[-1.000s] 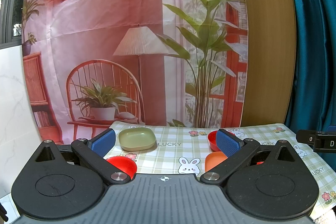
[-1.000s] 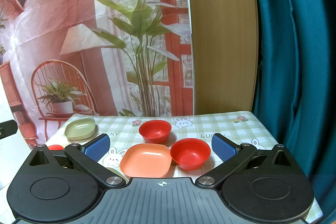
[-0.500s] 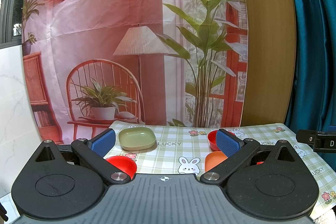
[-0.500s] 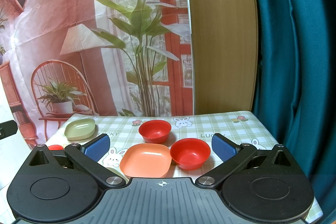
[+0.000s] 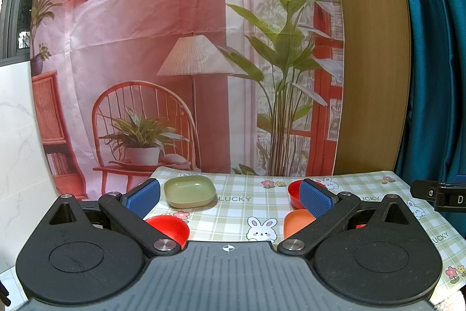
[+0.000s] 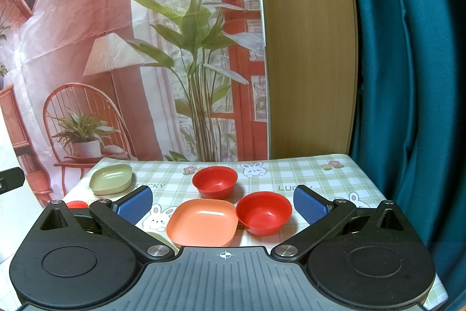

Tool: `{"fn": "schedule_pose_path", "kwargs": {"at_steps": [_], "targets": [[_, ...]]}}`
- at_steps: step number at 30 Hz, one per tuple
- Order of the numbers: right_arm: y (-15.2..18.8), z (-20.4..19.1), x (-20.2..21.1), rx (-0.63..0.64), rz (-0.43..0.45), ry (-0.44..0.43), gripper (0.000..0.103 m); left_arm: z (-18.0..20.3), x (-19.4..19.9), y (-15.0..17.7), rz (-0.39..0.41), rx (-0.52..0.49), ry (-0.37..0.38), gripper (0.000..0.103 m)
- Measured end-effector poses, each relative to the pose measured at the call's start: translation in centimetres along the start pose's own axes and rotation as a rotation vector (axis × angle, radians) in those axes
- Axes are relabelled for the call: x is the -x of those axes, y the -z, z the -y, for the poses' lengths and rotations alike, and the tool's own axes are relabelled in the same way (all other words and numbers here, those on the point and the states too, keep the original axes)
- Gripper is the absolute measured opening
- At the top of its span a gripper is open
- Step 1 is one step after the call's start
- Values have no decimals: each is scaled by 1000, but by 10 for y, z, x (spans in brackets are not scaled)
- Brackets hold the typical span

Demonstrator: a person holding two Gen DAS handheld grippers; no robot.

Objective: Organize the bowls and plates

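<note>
On the checked tablecloth (image 6: pixel 291 174) lie a green square plate (image 6: pixel 110 178), an orange square plate (image 6: pixel 202 220), and red bowls: one at the back middle (image 6: pixel 215 181), one beside the orange plate (image 6: pixel 263 212), one at the near left (image 5: pixel 169 226). My right gripper (image 6: pixel 222 201) is open and empty, hovering just before the orange plate and the near red bowl. My left gripper (image 5: pixel 230 196) is open and empty; the green plate (image 5: pixel 189 191) lies ahead between its fingers, nearer the left one. The orange plate (image 5: pixel 298 222) and back red bowl (image 5: pixel 294 193) are partly hidden by its right finger.
A printed backdrop (image 5: pixel 174 48) hangs behind the table, with a wooden panel (image 6: pixel 308 48) and a teal curtain (image 6: pixel 407 77) to the right. A white marble wall (image 5: pixel 17 150) is at the left. The right gripper's body (image 5: pixel 437 194) shows at the left view's right edge.
</note>
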State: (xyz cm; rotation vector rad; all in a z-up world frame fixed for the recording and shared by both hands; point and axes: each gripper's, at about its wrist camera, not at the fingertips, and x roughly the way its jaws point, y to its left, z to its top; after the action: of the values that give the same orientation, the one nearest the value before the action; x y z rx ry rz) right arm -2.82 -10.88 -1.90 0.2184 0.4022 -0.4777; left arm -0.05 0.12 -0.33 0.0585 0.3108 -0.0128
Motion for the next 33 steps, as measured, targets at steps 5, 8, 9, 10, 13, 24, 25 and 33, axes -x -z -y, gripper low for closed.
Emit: {"fn": "schedule_pose_path", "kwargs": {"at_steps": [5, 8, 9, 10, 13, 24, 25, 33], "targets": [[0, 0, 0, 1, 1, -1, 103, 0, 0, 1, 0, 1, 0, 103], [0, 0, 0, 0, 1, 0, 103, 0, 0, 2, 0, 2, -1, 103], [0, 0, 0, 0, 1, 0, 103, 0, 0, 4, 1, 3, -1, 103], [0, 0, 0, 0, 0, 0, 103, 0, 0, 4, 0, 3, -1, 103], [0, 0, 0, 0, 0, -1, 103, 0, 0, 5, -1, 3, -2, 103], [-1, 1, 0, -9, -5, 4, 103, 1, -1, 1, -8, 8, -11, 103], [-1, 1, 0, -12, -6, 4, 103, 2, 0, 1, -7, 8, -13, 103], [-5, 5, -10, -22, -3, -10, 103, 1, -7, -1, -14, 13, 4, 103]]}}
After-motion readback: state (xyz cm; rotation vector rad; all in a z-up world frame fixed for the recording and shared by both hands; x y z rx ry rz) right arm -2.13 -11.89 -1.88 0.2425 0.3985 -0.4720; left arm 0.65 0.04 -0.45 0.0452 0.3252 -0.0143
